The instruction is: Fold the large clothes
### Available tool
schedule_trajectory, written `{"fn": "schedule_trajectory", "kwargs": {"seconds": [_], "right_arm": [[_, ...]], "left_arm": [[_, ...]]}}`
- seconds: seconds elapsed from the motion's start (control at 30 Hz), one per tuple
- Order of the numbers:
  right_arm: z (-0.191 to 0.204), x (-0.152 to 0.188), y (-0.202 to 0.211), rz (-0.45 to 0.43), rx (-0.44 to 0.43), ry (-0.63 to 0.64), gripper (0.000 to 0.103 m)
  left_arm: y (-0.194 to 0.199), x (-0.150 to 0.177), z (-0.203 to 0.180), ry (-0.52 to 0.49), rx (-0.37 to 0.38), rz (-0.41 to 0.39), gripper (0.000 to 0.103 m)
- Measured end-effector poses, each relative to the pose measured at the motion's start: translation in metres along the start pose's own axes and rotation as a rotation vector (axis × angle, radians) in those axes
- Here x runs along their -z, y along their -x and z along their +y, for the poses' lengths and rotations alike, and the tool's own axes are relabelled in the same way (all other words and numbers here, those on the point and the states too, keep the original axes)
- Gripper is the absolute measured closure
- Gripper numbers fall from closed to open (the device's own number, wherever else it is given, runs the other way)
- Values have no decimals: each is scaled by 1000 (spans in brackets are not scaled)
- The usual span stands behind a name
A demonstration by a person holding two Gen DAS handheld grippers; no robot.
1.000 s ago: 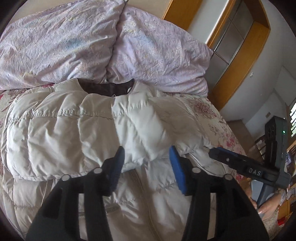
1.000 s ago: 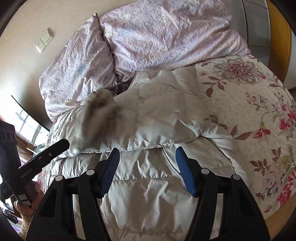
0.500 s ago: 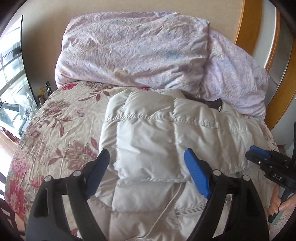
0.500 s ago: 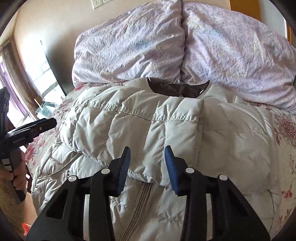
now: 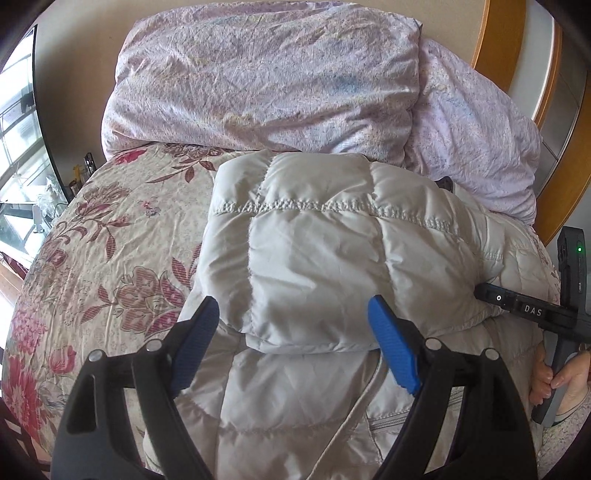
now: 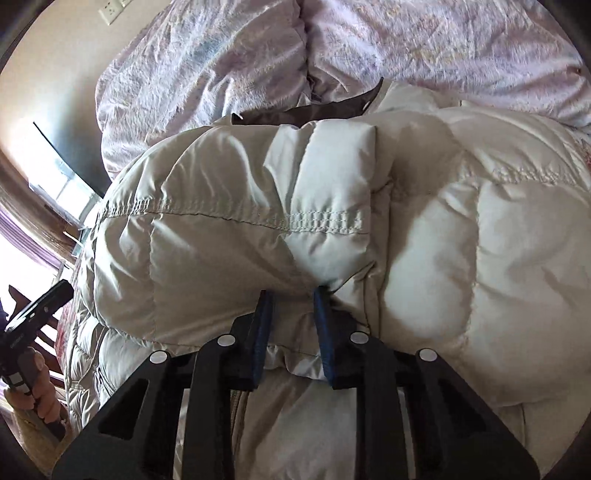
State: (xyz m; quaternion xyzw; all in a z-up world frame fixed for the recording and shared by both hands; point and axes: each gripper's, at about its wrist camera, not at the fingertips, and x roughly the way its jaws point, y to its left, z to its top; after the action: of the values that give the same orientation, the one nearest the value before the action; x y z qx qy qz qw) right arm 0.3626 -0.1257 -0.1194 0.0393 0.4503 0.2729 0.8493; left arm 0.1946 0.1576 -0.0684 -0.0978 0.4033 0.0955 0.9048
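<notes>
A home bedroom, seen from over a made-up bed.

A cream bedspread printed with red and brown flowers (image 5: 110, 236) covers the bed, and all else sits around it: two crumpled pale lilac pillows (image 5: 266, 81) lie at its head against a plain beige wall (image 5: 74, 74), a white wall socket plate (image 6: 110, 11) is set in that wall above the pillows, a bright window (image 5: 18, 122) stands off the bed's left side, and honey-coloured wooden cabinet framing (image 5: 498, 37) rises behind the pillows to the right. A puffy off-white quilted down jacket (image 5: 314, 258) is spread on the bedspread.
</notes>
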Motion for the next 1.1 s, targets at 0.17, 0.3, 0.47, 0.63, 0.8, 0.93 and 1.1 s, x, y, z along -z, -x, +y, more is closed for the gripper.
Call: {"fn": "schedule_trajectory", "kwargs": {"seconds": [0.17,0.3,0.47,0.63,0.8,0.93,1.1], "right_arm": [[-32,-1,-6,13,-121,-123,103],[-47,-4,-1,72,-222,-205,103],[-57,15,61,75,-208,-188,51],[-99,60,146,-7,-75,-190,31],[-154,116,196,7,21,-282,29],[-178,153,204,56,-6,-340,29],[-190,179,197,87,-65,-397,29]], "left_arm": [[-4,4,-2,-5,-2,15,20],[11,10,3,-11,15,16,20],[49,27,27,-56,7,-19,13],[76,57,72,-17,63,7,12],[88,100,103,29,132,69,12],[89,127,121,107,196,116,13],[86,155,130,187,265,174,20]]}}
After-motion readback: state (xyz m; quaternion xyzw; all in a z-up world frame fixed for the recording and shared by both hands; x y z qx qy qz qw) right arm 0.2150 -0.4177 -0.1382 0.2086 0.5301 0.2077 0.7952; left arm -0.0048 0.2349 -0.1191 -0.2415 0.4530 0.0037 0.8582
